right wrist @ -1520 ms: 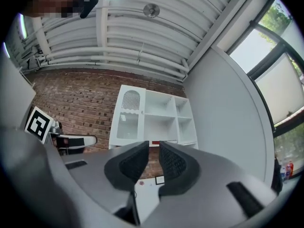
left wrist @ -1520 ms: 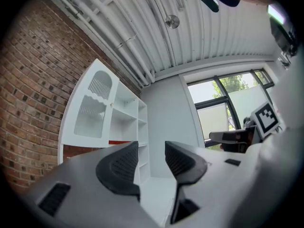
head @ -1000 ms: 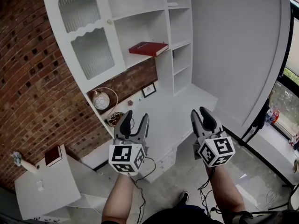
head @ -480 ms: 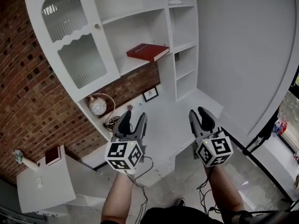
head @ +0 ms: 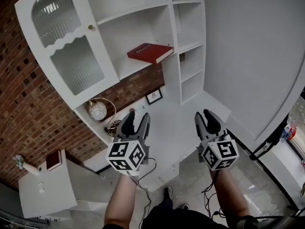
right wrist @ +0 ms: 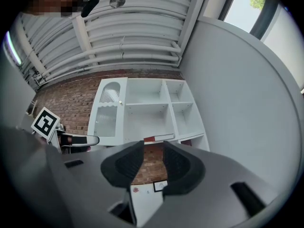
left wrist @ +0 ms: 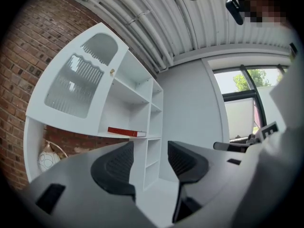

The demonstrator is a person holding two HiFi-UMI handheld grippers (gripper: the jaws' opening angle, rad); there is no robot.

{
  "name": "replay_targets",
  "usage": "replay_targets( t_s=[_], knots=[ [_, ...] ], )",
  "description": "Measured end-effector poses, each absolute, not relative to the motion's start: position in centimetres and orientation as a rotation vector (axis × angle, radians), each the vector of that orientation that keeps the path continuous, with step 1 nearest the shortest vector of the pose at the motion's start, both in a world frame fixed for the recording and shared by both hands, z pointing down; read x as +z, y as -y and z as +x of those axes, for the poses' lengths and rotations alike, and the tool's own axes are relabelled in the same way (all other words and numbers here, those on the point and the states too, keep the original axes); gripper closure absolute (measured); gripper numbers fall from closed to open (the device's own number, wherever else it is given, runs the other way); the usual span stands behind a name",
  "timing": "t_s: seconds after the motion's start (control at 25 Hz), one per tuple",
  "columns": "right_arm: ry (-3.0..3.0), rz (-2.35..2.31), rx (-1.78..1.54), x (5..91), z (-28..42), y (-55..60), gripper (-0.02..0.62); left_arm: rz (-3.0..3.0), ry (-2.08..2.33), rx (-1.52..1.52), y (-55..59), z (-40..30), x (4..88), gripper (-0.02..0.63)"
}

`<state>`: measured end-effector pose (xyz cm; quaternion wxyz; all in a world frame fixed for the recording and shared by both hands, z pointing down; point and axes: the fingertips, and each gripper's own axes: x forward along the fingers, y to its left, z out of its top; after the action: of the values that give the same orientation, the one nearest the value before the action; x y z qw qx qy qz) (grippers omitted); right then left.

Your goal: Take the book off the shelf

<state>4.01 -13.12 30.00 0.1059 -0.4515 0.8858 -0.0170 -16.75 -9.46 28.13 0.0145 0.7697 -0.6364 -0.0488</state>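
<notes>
A red book (head: 149,52) lies flat on a middle shelf of the white shelf unit (head: 143,13), one end sticking out past the shelf's front edge. Both grippers hang well below and short of it, over the white counter (head: 177,120). My left gripper (head: 137,118) is open with nothing between its fingers. My right gripper (head: 205,116) is also open and empty. In the left gripper view the book (left wrist: 126,131) shows above and left of the left gripper (left wrist: 149,152). In the right gripper view the book (right wrist: 159,137) sits just above the right gripper (right wrist: 153,152).
A glass cabinet door (head: 66,46) stands open at the shelf unit's left. A round ornament in a gold ring (head: 96,109) and a small framed picture (head: 153,96) stand on the counter against the brick wall. A low white table (head: 45,187) at lower left carries a red-brown box (head: 54,159).
The shelf unit has drifted up and left in the head view and looks a little nearer. Both grippers stay open at about the same place in the frame.
</notes>
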Motion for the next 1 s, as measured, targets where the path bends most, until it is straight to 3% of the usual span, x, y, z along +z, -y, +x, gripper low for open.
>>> replay_targets(
  t_s=[0.76, 1.0],
  knots=[
    [-2.564, -1.509, -0.011, 30.2, -1.2, 25.8, 0.479, 2.504, 1.667, -0.283, 26.2, -20.4, 28.4, 0.396],
    [-2.548, -1.536, -0.02, 30.7, -0.2, 28.2, 0.482, 2.763, 2.048, 0.291, 31.5, -20.3, 26.6, 0.396]
  ],
)
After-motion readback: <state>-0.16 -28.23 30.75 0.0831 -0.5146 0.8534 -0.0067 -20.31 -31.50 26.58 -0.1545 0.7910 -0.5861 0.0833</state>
